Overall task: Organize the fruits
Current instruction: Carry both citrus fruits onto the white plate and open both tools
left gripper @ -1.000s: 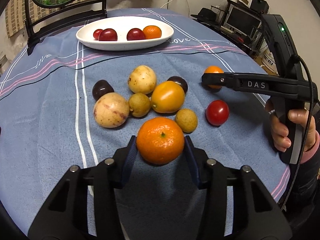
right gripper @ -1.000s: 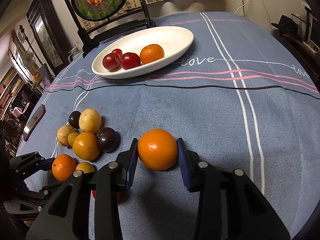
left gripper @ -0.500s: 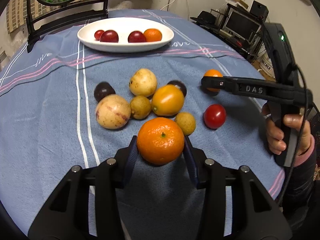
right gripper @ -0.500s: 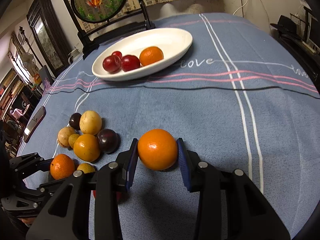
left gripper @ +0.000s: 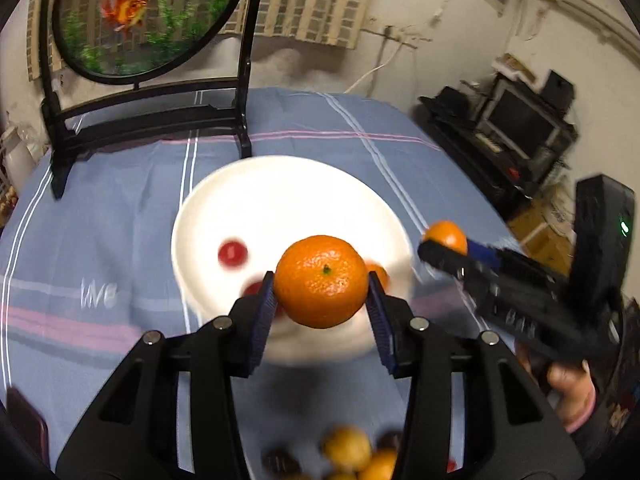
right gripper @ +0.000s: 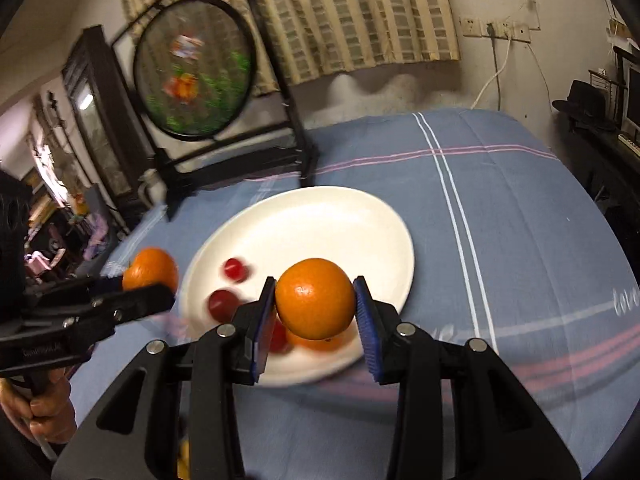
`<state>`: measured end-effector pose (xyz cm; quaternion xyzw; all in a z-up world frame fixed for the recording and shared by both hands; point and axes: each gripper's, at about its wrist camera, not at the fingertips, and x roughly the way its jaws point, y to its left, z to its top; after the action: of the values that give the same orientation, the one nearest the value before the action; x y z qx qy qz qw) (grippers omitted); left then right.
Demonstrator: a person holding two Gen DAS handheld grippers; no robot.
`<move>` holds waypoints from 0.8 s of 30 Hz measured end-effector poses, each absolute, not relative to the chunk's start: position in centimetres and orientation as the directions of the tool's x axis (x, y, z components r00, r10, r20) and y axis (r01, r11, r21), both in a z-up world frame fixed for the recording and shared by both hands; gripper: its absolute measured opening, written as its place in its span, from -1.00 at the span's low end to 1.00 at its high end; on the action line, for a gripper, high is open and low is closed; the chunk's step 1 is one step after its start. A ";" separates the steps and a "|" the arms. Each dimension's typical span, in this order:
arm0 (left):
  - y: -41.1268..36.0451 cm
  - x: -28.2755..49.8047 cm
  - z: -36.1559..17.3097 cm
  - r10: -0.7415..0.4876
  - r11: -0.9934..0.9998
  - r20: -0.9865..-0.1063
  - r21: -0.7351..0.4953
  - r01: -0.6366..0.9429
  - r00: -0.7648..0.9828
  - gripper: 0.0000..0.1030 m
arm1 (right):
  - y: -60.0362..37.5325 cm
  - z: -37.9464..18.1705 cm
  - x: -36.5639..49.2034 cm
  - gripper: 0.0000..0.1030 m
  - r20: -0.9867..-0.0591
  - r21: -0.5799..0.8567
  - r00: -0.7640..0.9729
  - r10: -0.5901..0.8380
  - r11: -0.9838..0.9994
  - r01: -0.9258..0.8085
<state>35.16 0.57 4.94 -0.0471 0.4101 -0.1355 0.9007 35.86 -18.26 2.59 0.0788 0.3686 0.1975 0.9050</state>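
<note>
My left gripper [left gripper: 320, 286] is shut on a tangerine [left gripper: 322, 276] and holds it in the air over the near edge of the white plate [left gripper: 280, 192]. The right gripper [right gripper: 315, 304] is shut on a smooth orange [right gripper: 314, 296], also above the plate [right gripper: 328, 220]. On the plate lie two red fruits [right gripper: 234, 269] [right gripper: 222, 302] and an orange [right gripper: 320, 342], which is partly hidden under the held one. Each view shows the other gripper beside it: the right gripper [left gripper: 442, 246] with its orange [left gripper: 446, 234], and the left gripper [right gripper: 152, 286] with its tangerine [right gripper: 150, 266].
A round fish screen on a black stand [left gripper: 148, 12] rises just behind the plate. Several loose fruits [left gripper: 348, 448] lie on the blue striped cloth [right gripper: 500, 220] below the left gripper. A desk with a monitor [left gripper: 520, 120] stands past the table's right edge. A hand [right gripper: 48, 404] grips the left tool.
Both grippers rose and travelled forward from the loose fruit pile to above the plate, each still carrying its fruit. The pile has dropped to the bottom of the left view.
</note>
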 end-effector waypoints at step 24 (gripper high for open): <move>0.6 39.9 2.3 -0.168 0.986 -0.793 -0.130 0.107 0.585 0.79 | -16.7 0.4 40.0 -0.01 -0.722 0.227 0.588 0.365 0.927 -0.297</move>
<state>39.92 0.58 2.25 -0.0341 0.4489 -0.0772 0.8896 39.96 -16.68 0.44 0.0411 0.4140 0.1861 0.8901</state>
